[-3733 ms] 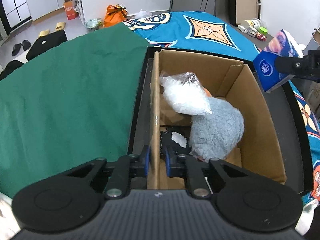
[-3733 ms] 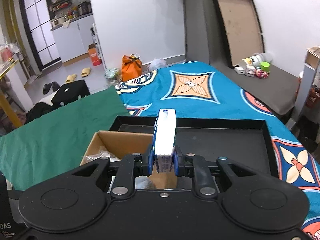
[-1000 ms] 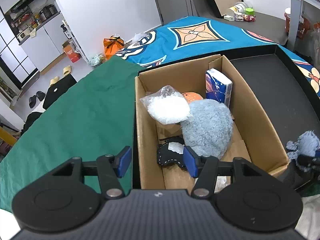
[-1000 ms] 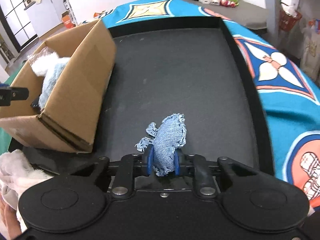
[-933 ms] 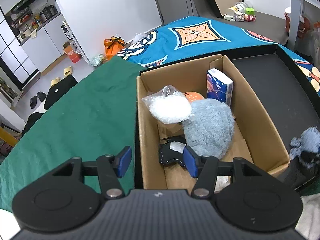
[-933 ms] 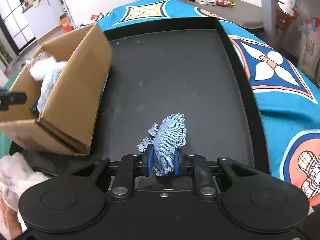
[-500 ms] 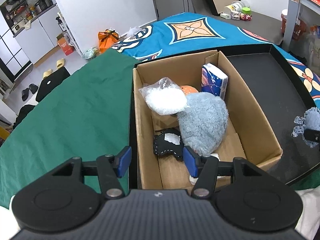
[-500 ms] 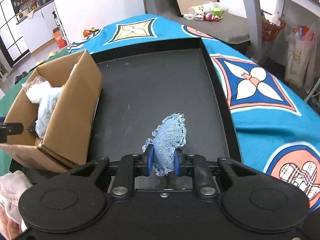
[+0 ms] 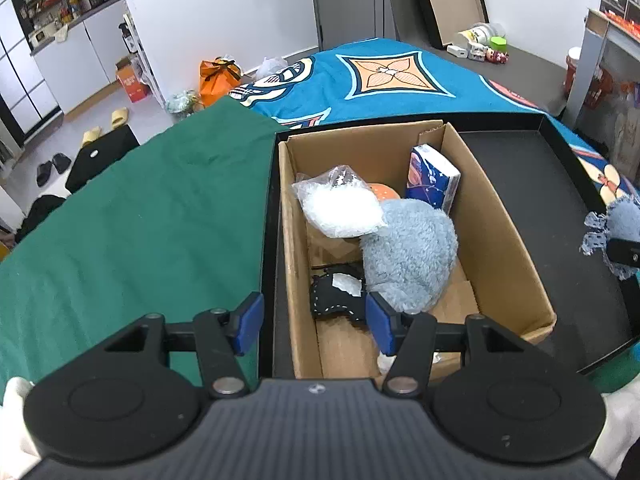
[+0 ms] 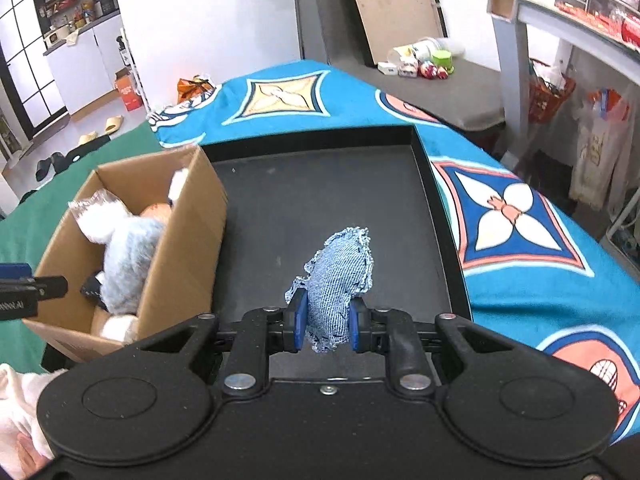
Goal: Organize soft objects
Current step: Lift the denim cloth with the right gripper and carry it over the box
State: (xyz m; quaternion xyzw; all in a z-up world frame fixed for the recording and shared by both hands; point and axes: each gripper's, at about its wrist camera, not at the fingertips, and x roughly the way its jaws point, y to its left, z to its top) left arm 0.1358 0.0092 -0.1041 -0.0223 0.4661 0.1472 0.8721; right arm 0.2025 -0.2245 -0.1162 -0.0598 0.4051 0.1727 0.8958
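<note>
An open cardboard box point(image 9: 504, 216) stands at the left end of a black tray point(image 10: 320, 184). In it lie a grey-blue plush point(image 9: 408, 248), a clear bag of white stuffing point(image 9: 340, 204), a blue tissue pack point(image 9: 432, 178), an orange item point(image 9: 382, 191) and a black pouch point(image 9: 336, 294). My left gripper point(image 9: 314, 322) is open and empty, its jaws straddling the box's near left wall. My right gripper point(image 10: 327, 322) is shut on a frayed denim pouch point(image 10: 340, 276), held above the tray to the right of the box; the pouch also shows in the left wrist view point(image 9: 618, 226).
A green cloth point(image 9: 140, 220) covers the surface left of the box. A blue patterned blanket point(image 10: 520, 220) lies right of and behind the tray. A grey bench with small items point(image 10: 424, 66) and a shelf unit point(image 10: 560, 20) stand at the far right. White fabric point(image 10: 16, 408) lies at my lower left.
My right gripper lifted the denim pouch higher and drew back from the tray. My left gripper rose a little above the box, still open. Earlier, the tissue pack went from my right gripper into the box.
</note>
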